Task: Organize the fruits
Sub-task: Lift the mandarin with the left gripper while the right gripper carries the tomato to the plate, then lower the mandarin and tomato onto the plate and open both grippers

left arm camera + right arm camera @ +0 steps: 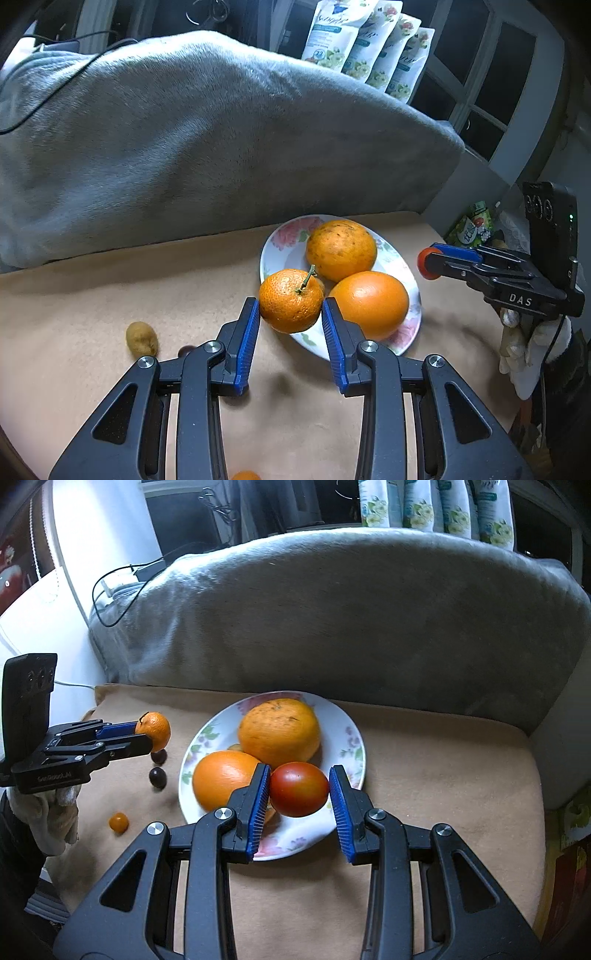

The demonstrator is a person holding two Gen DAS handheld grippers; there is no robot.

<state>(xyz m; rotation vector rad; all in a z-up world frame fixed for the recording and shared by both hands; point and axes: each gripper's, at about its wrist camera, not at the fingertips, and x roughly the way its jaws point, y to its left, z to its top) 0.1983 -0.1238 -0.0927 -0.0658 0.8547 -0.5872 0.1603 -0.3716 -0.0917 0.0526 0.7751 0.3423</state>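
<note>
Left wrist view: left gripper (pixel 290 308), jaws clamped on a stemmed mandarin (pixel 291 301) at the near-left edge of the floral plate (pixel 284 230).
Right wrist view: right gripper (pixel 298 788), jaws clamped on a red tomato (pixel 298 788) over the plate.
Plate: two oranges (pixel 279 729) on it.
Tan blanket (pixel 443 775): kiwi (pixel 141 338), two dark fruits (pixel 158 777), small orange fruit (pixel 118 822).

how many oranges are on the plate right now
2: a speckled orange at the back of the plate and a smooth orange at its front left. A small orange piece shows between them; more may be hidden.
</note>
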